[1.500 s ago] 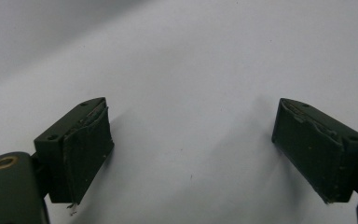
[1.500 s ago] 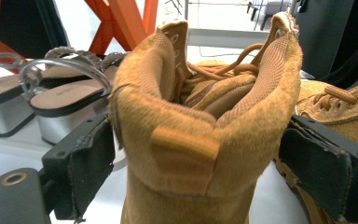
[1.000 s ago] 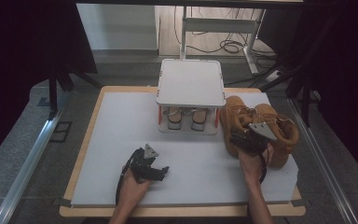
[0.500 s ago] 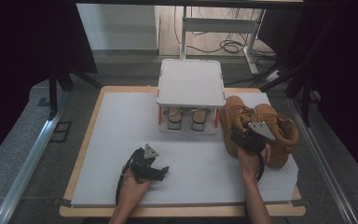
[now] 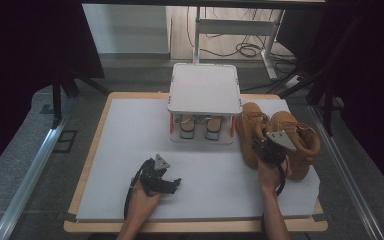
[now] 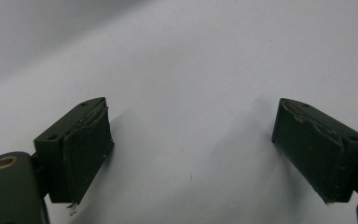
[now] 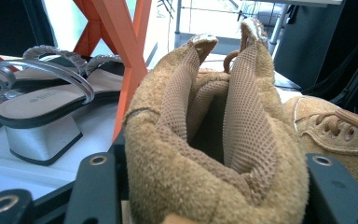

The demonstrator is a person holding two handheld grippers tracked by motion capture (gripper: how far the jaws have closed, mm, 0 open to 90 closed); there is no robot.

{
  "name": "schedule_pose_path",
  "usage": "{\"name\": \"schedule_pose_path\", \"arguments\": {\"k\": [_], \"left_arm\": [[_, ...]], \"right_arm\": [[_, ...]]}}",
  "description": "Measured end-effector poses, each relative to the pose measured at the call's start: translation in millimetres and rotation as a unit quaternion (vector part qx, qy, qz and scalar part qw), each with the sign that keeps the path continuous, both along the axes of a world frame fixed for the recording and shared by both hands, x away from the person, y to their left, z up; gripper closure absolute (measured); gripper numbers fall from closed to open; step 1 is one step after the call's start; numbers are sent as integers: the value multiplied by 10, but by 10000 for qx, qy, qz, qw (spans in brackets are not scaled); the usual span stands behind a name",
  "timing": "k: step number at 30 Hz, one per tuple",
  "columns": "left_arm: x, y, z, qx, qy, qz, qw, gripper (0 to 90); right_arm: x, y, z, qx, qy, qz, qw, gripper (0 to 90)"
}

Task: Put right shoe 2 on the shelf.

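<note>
Tan boot [image 5: 252, 134] at right of centre in the high view, its heel collar clamped by the right gripper [image 5: 269, 150].
Its partner boot [image 5: 296, 140] touches it; left gripper [image 5: 166, 181] rests low on the white table [image 5: 130, 135]. Left gripper view: jaws wide apart, nothing between. Right gripper view: boot collar [image 7: 214, 154] squeezed between jaws (sandals [image 7: 42, 107] at left).

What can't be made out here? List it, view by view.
- High view: the heel of the left boot, hidden by the right tongs and hand.
- High view: the sandals, mostly hidden beneath the white shelf top.
- Right gripper view: the tong pads, hidden behind the boot's suede collar.
- Left gripper view: the left tongs, their body cut off by the bottom edge.
</note>
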State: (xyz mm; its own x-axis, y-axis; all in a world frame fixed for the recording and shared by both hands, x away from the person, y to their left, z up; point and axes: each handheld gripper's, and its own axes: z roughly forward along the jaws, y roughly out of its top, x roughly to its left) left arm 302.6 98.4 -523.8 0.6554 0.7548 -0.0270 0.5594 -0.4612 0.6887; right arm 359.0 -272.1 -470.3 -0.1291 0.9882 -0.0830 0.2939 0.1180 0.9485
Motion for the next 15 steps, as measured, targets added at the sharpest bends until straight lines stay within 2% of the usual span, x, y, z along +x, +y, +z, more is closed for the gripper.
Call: {"name": "schedule_pose_path", "arguments": {"k": [11, 15], "left_arm": [[2, 0, -1, -3, -10, -4, 10000, 115], [1, -1, -1, -5, -11, 3, 10000, 115]], "right_arm": [[-63, 46, 112, -150, -12, 54, 9999, 491], [-101, 54, 173, -133, -58, 96, 9998, 498]]}}
